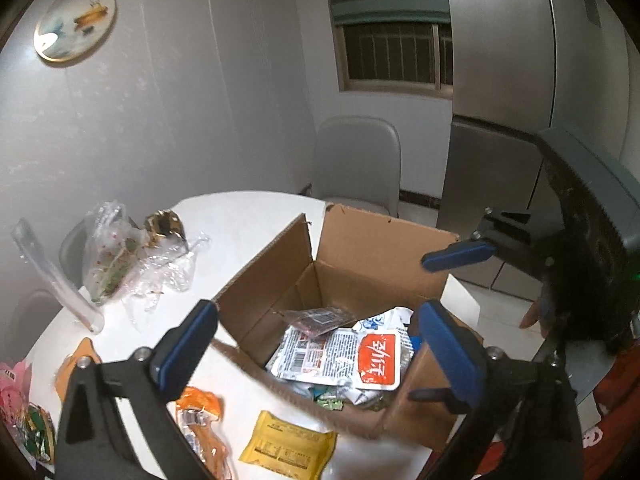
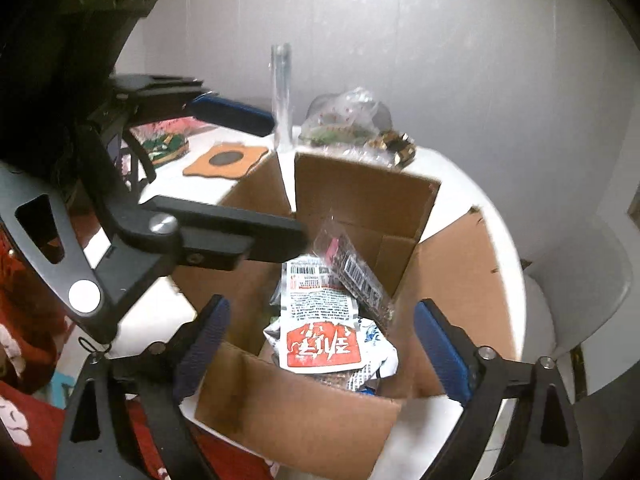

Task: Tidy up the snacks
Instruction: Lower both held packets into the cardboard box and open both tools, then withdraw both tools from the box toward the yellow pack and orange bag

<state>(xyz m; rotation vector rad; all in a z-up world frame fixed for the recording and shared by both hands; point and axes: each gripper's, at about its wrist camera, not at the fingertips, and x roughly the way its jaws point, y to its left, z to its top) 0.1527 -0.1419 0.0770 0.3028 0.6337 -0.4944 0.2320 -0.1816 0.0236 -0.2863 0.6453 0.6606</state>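
Both the left gripper [image 1: 316,344] and right gripper [image 2: 322,344] hang spread apart, holding nothing, over the open cardboard box [image 1: 376,236]. Inside lies a silver packet [image 1: 340,354] with a red label and barcode, lettering unreadable. A yellow packet [image 1: 286,446] and orange packet [image 1: 202,420] lie on the white table [image 1: 240,220] near the box.

a round white table [image 1: 248,224] carries an open cardboard box [image 1: 372,248] near its front edge. beside the box, at the front, lie a yellow packet [image 1: 288,446] and an orange packet [image 1: 202,420]. farther back sit crumpled clear bags [image 1: 120,264] with a gold wrapper [image 1: 166,222] next to them, and a clear tube [image 1: 56,276] standing tilted. an orange mat [image 2: 226,160] lies flat on the left, near pink and green packets [image 1: 24,412] at the edge.
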